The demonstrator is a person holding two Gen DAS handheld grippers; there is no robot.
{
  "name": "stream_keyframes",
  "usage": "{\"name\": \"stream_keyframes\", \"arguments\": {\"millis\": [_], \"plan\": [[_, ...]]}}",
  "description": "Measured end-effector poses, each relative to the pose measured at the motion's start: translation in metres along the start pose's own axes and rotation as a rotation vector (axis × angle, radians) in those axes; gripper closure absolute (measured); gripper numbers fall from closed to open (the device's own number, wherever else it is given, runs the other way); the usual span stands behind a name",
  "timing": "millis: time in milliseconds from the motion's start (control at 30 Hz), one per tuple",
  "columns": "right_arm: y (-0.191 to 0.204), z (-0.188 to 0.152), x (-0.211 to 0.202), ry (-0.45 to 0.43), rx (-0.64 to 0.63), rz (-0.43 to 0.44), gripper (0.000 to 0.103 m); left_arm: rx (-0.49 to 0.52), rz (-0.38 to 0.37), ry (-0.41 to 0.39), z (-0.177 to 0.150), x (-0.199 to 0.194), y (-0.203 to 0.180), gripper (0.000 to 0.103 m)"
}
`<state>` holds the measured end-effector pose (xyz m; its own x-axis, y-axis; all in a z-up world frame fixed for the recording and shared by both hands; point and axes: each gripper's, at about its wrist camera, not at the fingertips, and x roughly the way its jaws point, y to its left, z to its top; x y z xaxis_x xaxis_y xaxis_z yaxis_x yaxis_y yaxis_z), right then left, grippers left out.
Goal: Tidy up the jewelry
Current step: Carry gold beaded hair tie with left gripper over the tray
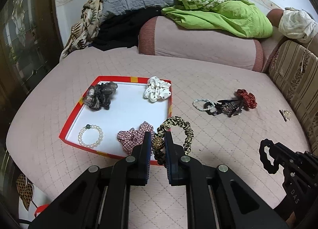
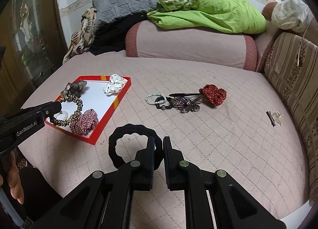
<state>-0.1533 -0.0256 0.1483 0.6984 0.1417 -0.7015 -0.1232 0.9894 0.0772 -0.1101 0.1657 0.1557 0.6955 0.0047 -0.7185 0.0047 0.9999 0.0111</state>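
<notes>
**Left wrist view: leopard hair tie carried over tray, black one waiting**

Left gripper [image 1: 156,143] closed on the leopard-print hair tie [image 1: 178,129], pinched at its glittery gold bead; loop standing up past the fingertips, over the near right corner of the red-rimmed tray [image 1: 65,127]. Right gripper [image 2: 158,150] closed on the black scrunchie [image 2: 119,145], held low above the pink quilted bed [image 2: 218,149], near its front edge.

Roughly halfway, by judgement. Already in the tray: grey scrunchie [image 1: 101,95], white dotted scrunchie [image 1: 157,91], pearl bracelet [image 1: 90,135], plaid scrunchie [image 1: 133,137]. Left out toward mid-bed: red scrunchie [image 2: 213,94], butterfly clip [image 2: 186,104], another pearl bracelet [image 2: 152,98], small clip [image 2: 275,117] near the right edge.

Both grippers pointed forward, angled slightly downward.
</notes>
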Motion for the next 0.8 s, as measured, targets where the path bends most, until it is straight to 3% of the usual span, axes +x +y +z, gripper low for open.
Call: {"name": "stream_keyframes", "arguments": {"millis": [433, 800], "plan": [[0.036, 0.022, 0.021, 0.011, -0.086, 0.043, 0.093, -0.091, 0.041, 0.031, 0.005, 0.021, 0.045, 0.091], [0.067, 0.039, 0.061, 0.044, -0.127, 0.129, 0.093, -0.141, 0.098, 0.08, 0.009, 0.045, 0.079, 0.091]]}}
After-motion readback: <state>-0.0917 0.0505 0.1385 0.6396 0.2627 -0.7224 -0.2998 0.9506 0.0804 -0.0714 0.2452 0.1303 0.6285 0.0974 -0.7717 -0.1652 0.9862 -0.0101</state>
